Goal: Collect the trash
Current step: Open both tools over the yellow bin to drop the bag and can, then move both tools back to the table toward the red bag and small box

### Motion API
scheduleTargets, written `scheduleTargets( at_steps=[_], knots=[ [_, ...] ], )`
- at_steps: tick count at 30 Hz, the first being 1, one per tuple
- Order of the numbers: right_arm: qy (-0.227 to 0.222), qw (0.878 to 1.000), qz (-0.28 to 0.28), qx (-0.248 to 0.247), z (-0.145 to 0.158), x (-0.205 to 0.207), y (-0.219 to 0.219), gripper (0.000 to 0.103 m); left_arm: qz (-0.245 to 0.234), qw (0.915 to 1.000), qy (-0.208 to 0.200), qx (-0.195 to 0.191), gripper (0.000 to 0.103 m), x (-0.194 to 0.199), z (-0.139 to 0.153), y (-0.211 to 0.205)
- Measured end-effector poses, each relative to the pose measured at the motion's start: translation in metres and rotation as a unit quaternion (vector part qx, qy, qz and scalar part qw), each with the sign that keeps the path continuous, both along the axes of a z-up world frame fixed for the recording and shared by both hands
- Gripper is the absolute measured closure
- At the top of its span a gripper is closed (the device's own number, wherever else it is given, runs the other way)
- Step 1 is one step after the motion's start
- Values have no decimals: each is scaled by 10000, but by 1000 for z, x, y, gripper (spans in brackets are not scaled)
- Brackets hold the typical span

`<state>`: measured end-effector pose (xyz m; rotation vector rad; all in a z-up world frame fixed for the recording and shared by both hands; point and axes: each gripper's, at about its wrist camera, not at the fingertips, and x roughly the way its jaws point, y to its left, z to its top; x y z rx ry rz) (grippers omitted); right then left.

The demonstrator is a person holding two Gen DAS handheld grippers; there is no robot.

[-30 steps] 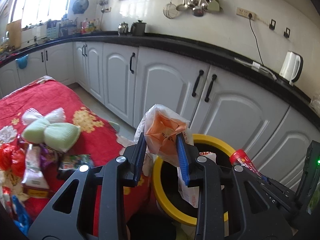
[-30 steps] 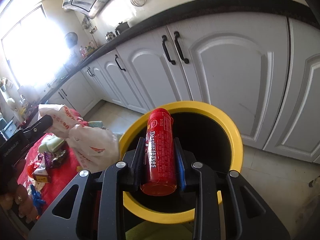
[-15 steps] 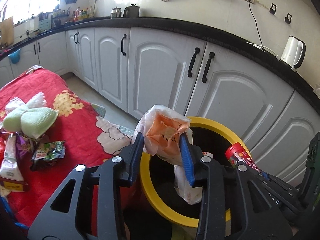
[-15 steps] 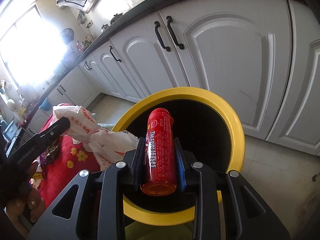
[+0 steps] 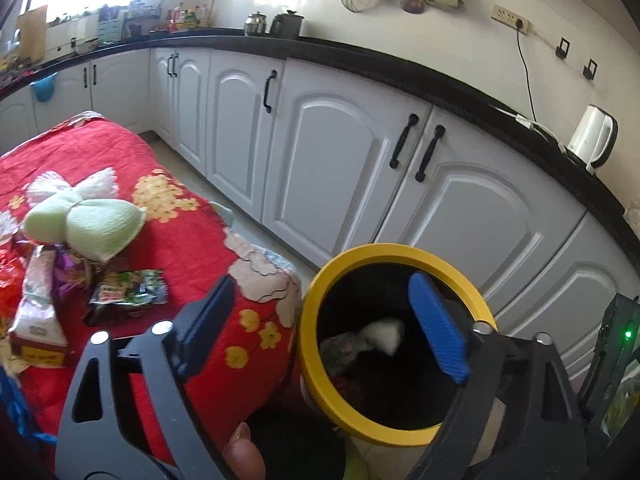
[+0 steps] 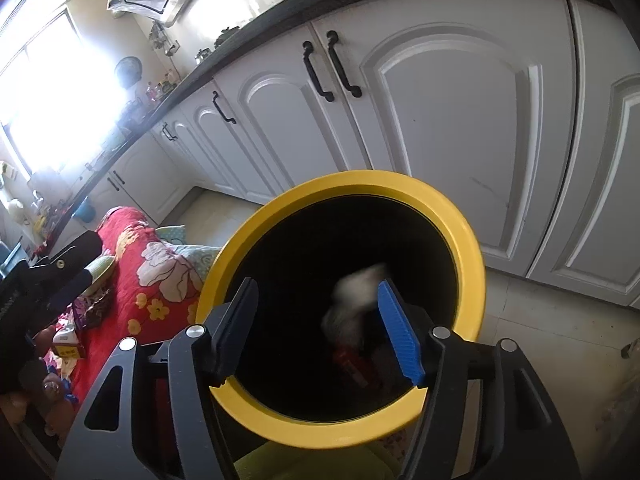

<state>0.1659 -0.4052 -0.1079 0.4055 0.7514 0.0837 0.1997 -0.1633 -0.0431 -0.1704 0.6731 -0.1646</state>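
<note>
While both grippers hang over the bin (image 6: 472,248), its dark mouth takes what they release. Left gripper (image 5: 320,320): fingers (image 5: 438,328) spreading wide, nothing between them; one finger over the bin's near rim, the other over the red cloth (image 5: 192,240). Right gripper (image 6: 320,328): fingers (image 6: 400,336) likewise opening, nothing pinched, both tips over the bin's opening, so a released item drops inside rather than on the floor.

Bin contents: pale bag (image 5: 382,334), blurred in both views, probably falling, down inside; red tube (image 6: 356,364) lying low against the near wall, dim.

Remaining trash, on the red cloth well left of the bin: green wrapper (image 5: 130,290), white packet (image 5: 36,320), purple and red wrappers beside them, partly hidden. Green knitted bundle (image 5: 86,228) rests just behind; whether it counts as trash cannot be told.

Judgement: this drop is done; several pieces are left to gather. Bin stands touching the cloth's corner, which keeps each carry short.
</note>
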Motion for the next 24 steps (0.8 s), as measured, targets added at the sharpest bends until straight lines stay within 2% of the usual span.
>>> scheduleTargets(
  at_steps=[3,24],
  knots=[
    [-82,9999,61,19,6,-4,7,38,83,9999,-22,-62,11,-6,5,10],
    [-559,9950,828,26,51,-25,74,31,740,9963,-437,-85,11,-54,46,86]
  ],
)
